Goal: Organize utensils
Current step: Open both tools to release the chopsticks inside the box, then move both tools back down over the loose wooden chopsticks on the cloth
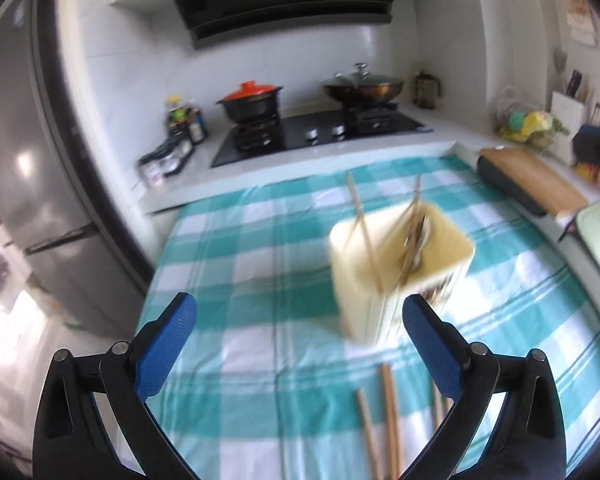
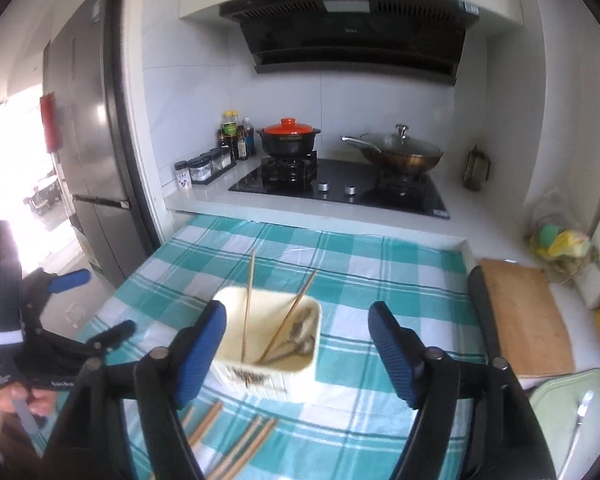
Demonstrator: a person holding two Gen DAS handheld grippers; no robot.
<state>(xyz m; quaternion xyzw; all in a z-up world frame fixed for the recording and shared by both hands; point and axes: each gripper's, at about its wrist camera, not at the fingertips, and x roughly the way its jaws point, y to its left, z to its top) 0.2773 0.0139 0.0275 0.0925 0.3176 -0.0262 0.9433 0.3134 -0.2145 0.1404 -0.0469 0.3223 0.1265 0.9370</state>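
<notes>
Left gripper (image 1: 300,344): blue pads spread wide, nothing between them, hovering over the checked cloth (image 1: 260,248). Right gripper (image 2: 298,344): likewise parted and empty, aimed at the cream holder (image 2: 268,364) standing upright on the cloth just beyond the pads.

Inside the holder: two chopsticks (image 2: 247,304) leaning apart, plus metal cutlery (image 2: 300,336) slumped in the far corner. On the cloth in front of it, nearer the camera: several loose wooden chopsticks (image 2: 240,444) lying roughly parallel, some touching one another.

Handling, as a judgement: light, stiff, slender sticks, smooth enough to roll or to swivel in a pinch. Best taken near the middle of the length, pads across the shaft, one or two together rather than the whole bunch. Flat on soft cloth, so little room beneath for a pad; a low, angled approach probably called for. Holder likely light plastic and easy to tip if knocked or if a stick is pushed against its wall.

Hard to make out: left wrist view smeared with motion blur, holder and contents indistinct there. Near ends of the loose chopsticks cut off behind the gripper arms, so no exact count. Kind of cutlery in the holder unclear. Another utensil (image 2: 580,416) on a pale green board (image 2: 556,396) at the right edge, only partly in view.
</notes>
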